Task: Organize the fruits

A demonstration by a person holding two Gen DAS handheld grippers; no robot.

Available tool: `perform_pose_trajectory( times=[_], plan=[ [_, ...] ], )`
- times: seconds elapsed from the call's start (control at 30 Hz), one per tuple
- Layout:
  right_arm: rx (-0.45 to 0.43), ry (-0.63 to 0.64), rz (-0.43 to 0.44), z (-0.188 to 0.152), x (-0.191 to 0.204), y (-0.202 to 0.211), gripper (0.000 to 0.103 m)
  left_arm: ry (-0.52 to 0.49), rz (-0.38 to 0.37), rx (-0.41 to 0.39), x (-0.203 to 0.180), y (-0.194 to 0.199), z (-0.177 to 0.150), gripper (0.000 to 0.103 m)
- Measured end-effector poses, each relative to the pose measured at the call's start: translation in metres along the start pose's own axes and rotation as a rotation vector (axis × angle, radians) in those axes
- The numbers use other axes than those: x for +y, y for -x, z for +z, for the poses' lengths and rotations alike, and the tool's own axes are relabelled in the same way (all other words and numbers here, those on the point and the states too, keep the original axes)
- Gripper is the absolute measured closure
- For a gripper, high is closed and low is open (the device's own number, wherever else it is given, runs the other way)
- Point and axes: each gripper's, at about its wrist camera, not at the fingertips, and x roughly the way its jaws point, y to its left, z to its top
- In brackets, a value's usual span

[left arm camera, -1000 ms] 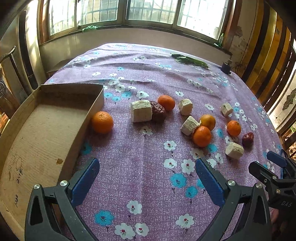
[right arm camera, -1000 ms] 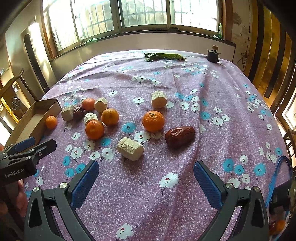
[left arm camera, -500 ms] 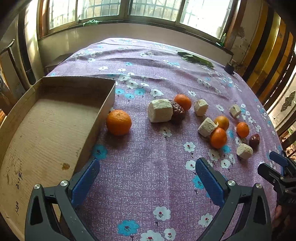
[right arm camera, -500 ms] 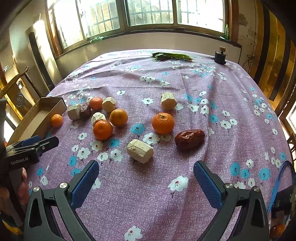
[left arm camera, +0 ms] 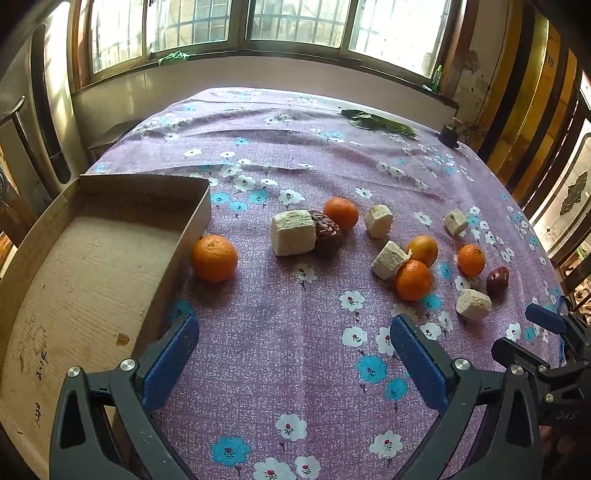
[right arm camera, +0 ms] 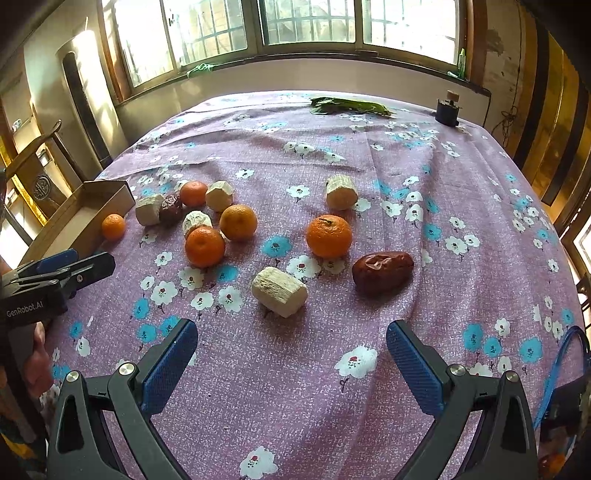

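While both grippers are hanging wide and empty above the cloth, nothing is yet lying in the shallow brown cardboard box, so the sorting looks to be at its very start. The left gripper is pointing toward the small orange tangerine sitting just beside the box wall, probably the first pick; the next move is calling for a descent with the jaws straddling it, then a gentle close, since round fruit rolls. The right gripper is hovering near a pale peeled cane-like chunk and a wrinkled dark red date. Other tangerines, chunks and dates are lying scattered on the purple flowered tablecloth, which is wrinkling slightly. Barred windows are lighting the room.
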Motion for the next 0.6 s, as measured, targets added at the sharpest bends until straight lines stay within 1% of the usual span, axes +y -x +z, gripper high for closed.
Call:
perform_pose_trajectory(
  times=[0.23, 0.33, 0.6],
  plan=[
    [-0.002, 0.012, -0.001, 0.002, 0.002, 0.0, 0.0, -0.047, 0.027, -0.003, -0.021, -0.003, 0.004, 0.0],
    [0.0, 0.02, 0.003, 0.004, 0.002, -0.001, 0.0, -0.059, 0.022, 0.0, -0.027, -0.006, 0.006, 0.0],
    [0.009, 0.031, 0.008, 0.008, 0.0, -0.006, 0.0, -0.079, 0.033, 0.005, -0.035, -0.011, 0.006, 0.0]
  ],
)
